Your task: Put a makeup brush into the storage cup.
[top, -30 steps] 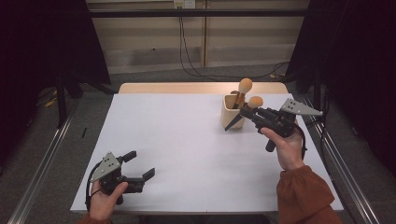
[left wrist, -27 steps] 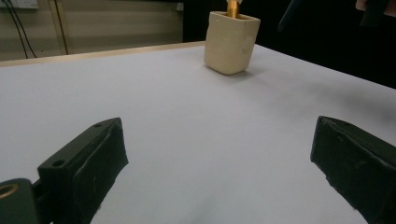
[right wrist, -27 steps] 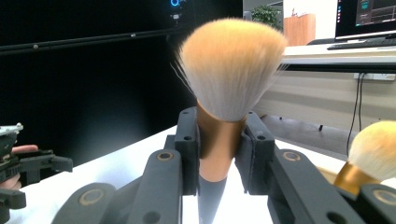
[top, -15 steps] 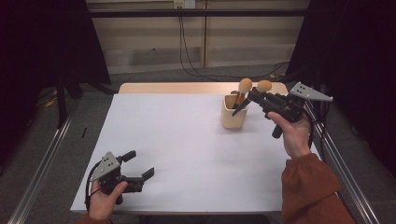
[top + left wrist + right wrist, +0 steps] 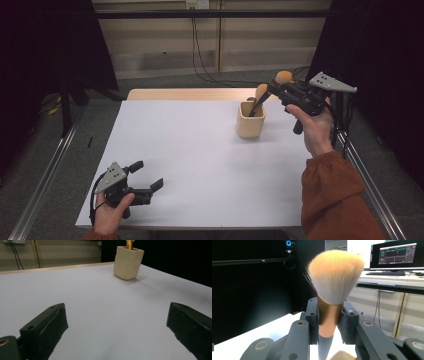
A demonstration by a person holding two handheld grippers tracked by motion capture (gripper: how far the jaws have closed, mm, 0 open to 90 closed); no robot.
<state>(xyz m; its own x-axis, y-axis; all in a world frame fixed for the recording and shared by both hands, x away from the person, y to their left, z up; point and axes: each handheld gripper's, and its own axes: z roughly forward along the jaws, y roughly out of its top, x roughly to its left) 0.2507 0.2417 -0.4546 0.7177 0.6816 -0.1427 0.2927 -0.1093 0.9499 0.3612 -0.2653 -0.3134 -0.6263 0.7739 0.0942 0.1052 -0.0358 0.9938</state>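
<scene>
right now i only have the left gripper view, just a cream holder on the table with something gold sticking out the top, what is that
Observer: The high view shows a second brush standing in the cream holder, bristle head up.
Operator: where is the right tool
Observer: The right tool is held up above and just right of the holder, off the table.
Operator: is it holding anything
Observer: Yes. In the right gripper view its jaws are shut on the copper collar of a makeup brush, just under the fluffy tan head.
Operator: is that brush clear of the holder
Observer: No, its dark handle slants down into the holder's mouth.
</scene>
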